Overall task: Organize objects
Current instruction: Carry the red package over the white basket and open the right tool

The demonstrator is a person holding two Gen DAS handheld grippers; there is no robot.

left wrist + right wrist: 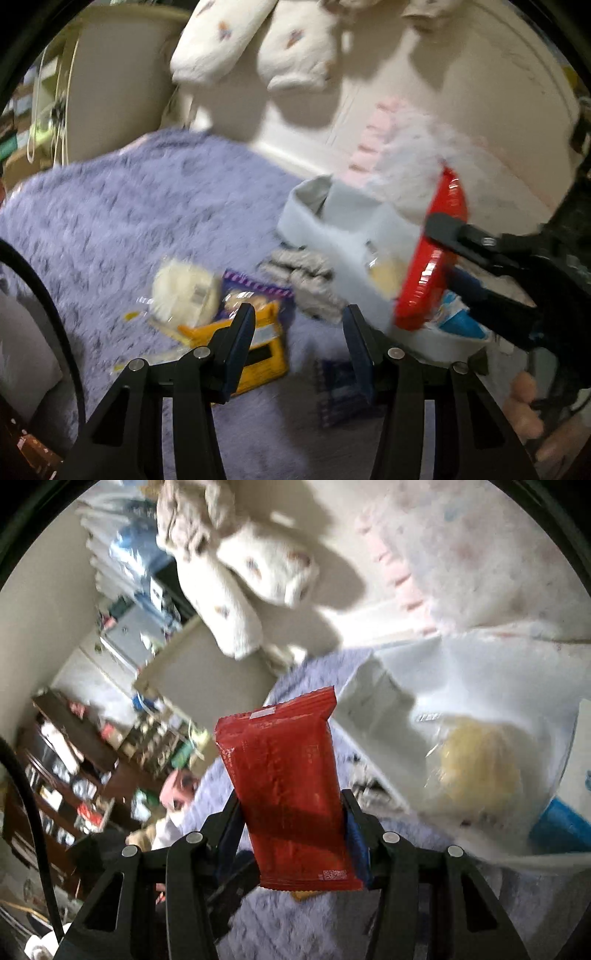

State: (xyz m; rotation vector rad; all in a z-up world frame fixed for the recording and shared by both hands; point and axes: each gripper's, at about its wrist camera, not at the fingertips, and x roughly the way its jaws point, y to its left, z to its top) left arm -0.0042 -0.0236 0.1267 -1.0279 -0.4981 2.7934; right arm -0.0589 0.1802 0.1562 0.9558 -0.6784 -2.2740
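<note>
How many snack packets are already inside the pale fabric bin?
2 visible: a yellowish clear-wrapped bun in the middle of the fabric bin, and a blue packet at its near corner. More may be hidden.

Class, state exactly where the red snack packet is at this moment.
The red snack packet is clamped in the right gripper, held above the pale fabric bin on the purple rug.

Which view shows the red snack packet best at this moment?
The right wrist view: the red snack packet fills the centre, its flat face and printed code visible, clamped between the right tongs. The left wrist view shows it only edge-on and blurred, beside the light fabric bin.
</note>
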